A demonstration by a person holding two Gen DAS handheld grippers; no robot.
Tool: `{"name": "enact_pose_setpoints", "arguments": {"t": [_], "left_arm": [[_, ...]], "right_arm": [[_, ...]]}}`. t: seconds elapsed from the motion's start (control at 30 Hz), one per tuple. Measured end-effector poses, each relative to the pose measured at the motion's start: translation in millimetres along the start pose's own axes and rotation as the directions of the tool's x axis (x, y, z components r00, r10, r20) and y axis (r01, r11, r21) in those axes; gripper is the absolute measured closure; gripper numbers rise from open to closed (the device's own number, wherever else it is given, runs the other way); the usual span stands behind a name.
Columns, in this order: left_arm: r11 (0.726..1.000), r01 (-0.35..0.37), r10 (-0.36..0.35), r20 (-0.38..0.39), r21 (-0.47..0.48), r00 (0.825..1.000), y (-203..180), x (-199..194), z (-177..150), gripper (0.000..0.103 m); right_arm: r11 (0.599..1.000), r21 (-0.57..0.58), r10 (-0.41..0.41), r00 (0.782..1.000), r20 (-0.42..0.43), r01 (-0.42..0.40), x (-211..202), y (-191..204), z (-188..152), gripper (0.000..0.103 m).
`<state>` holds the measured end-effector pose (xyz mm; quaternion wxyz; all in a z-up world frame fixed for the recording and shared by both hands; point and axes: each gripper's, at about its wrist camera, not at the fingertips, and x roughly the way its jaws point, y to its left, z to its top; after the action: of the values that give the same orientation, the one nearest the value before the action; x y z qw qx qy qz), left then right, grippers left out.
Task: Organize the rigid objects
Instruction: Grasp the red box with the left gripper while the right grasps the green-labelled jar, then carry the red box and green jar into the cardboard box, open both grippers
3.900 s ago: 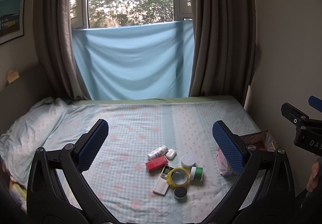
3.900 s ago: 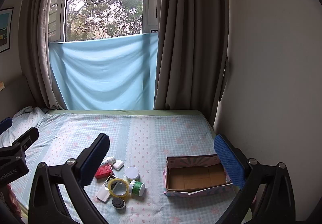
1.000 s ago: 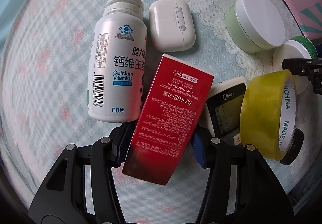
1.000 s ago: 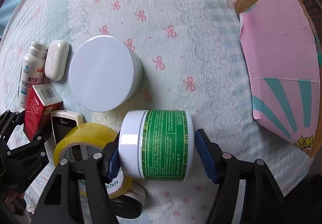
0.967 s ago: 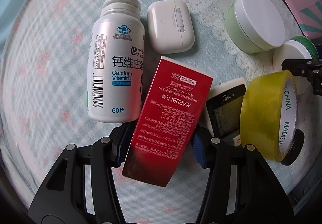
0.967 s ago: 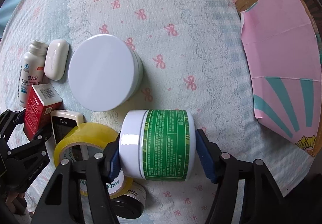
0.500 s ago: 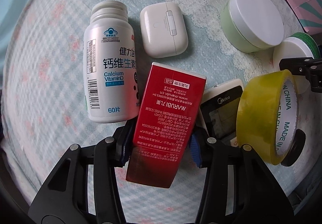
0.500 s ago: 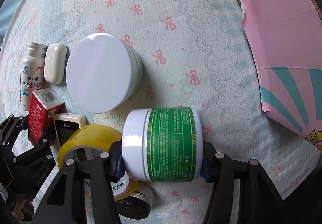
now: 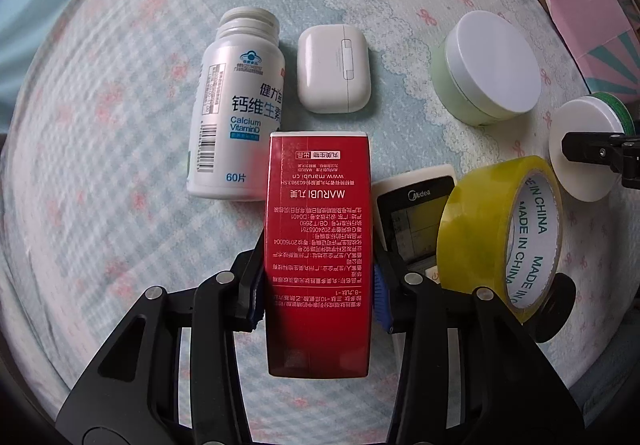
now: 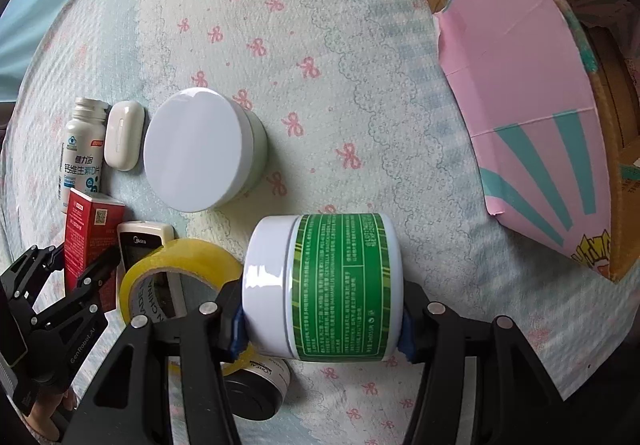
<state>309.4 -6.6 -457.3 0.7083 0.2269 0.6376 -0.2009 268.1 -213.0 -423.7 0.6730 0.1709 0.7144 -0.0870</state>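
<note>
the right gripper [image 10: 322,319] clamps a green-labelled jar [image 10: 322,285] lying on its side, pads on its lid and base. just left sits a yellow tape roll [image 10: 180,269] over a remote [image 10: 140,241]. the left gripper [image 10: 86,261] grips a red box [image 10: 90,229]. a pink cardboard box [image 10: 520,93] stands well apart at right on the bedsheet [image 10: 340,45].

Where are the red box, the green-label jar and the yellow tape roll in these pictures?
red box [image 9: 318,229]: left wrist view, middle of its printed red face.
green-label jar [image 10: 340,285]: right wrist view, middle of its green label.
yellow tape roll [image 9: 476,221]: left wrist view, its outer yellow band.
</note>
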Motion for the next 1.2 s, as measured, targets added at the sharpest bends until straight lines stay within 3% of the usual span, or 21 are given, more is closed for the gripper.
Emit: {"name": "enact_pose_setpoints", "arguments": {"t": [0.33, 0.6, 0.73, 0.93, 1.07, 1.2], "left_arm": [[0.988, 0.032, -0.017, 0.100, -0.152, 0.995, 12, -70, -31, 0.065], [0.985, 0.059, -0.018, 0.243, -0.161, 0.970, -31, -165, -28, 0.065], [0.986, 0.095, -0.052, 0.296, -0.135, 0.954, -63, -197, -8, 0.065], [0.991, 0.119, -0.087, 0.352, -0.069, 0.932, -134, -232, 36, 0.065], [0.988, 0.150, -0.131, 0.363, -0.026, 0.922, -187, -243, 74, 0.065], [0.983, 0.182, -0.179, 0.364, 0.029, 0.914, -241, -242, 111, 0.065]], "right_arm": [[0.996, -0.072, 0.054, 0.994, 0.092, -0.048, -64, -4, -27, 0.051], [0.983, -0.152, 0.133, 0.970, 0.204, -0.102, -155, -22, -43, 0.051], [0.976, -0.152, 0.195, 0.946, 0.260, -0.159, -206, -49, -37, 0.051], [0.980, -0.152, 0.173, 0.921, 0.350, -0.127, -263, -104, -13, 0.051], [0.986, -0.132, 0.141, 0.918, 0.371, -0.099, -284, -158, 8, 0.051], [0.995, -0.081, 0.080, 0.930, 0.360, -0.054, -289, -215, 25, 0.051]]}}
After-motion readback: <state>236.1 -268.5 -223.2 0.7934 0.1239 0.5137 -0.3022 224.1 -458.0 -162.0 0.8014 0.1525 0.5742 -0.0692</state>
